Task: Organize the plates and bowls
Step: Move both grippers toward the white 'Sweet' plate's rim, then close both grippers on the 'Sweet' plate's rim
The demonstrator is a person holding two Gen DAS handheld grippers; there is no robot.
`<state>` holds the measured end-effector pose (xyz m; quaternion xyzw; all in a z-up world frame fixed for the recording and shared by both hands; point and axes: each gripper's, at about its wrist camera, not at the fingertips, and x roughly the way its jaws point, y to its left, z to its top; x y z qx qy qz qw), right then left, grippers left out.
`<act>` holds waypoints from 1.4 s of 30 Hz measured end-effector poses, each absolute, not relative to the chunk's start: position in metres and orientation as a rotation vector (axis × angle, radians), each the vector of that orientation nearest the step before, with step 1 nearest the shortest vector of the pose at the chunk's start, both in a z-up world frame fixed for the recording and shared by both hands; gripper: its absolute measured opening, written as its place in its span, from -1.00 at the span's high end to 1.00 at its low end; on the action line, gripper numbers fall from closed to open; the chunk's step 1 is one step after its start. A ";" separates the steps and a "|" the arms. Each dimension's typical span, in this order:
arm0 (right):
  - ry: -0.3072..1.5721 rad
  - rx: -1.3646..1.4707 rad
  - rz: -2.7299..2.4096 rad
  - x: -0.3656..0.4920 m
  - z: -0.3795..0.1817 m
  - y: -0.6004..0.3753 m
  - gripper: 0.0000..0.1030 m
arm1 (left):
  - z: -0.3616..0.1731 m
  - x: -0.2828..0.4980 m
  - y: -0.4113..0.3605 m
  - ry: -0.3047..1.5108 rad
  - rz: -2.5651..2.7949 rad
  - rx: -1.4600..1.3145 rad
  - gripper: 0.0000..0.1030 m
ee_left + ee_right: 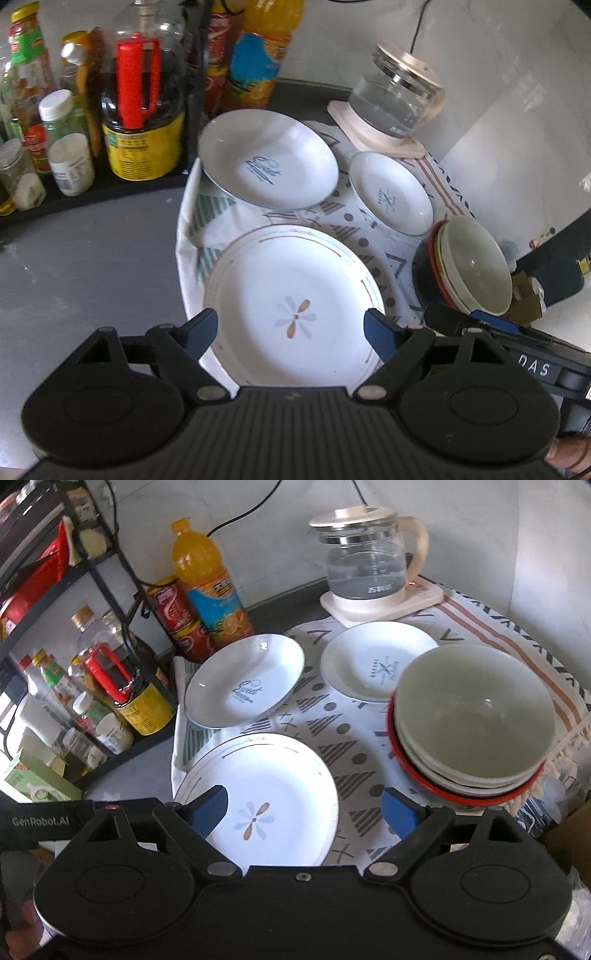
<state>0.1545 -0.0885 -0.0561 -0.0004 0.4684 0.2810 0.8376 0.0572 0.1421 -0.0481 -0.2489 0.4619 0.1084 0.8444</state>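
— While I am tilting both grippers down over the patterned cloth (332, 738), how are the jaws standing?

— My left gripper (291, 328) is gaping wide, empty, its fingertips straddling the flower plate (291, 295) from above. My right gripper (306, 808) is spreading wide too, gripping nothing; the bowl stack (472, 720) is sitting just beyond its right fingertip (400, 814).

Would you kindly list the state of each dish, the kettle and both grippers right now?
Flower plate: flat on the cloth, top of a plate stack.
Sweet plate: tilted, one edge raised.
Small plate: lying alone on the cloth.
Bowl stack: nested, leaning.
Kettle: lid on, on its base.
Left gripper: open, empty.
Right gripper: open, empty.
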 end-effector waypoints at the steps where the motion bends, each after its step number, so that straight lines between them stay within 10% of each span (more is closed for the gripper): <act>1: 0.989 -0.006 0.600 0.154 -0.056 -0.085 -0.79 | -0.048 0.056 0.145 0.972 0.235 -0.528 -0.64; 30: 1.058 -0.017 0.669 0.243 -0.092 0.001 -0.79 | -0.082 0.116 0.225 0.879 0.454 -0.713 -0.57; 42: 1.141 0.011 0.637 0.293 -0.130 0.023 -0.47 | -0.127 0.164 0.246 0.902 0.508 -0.850 -0.13</act>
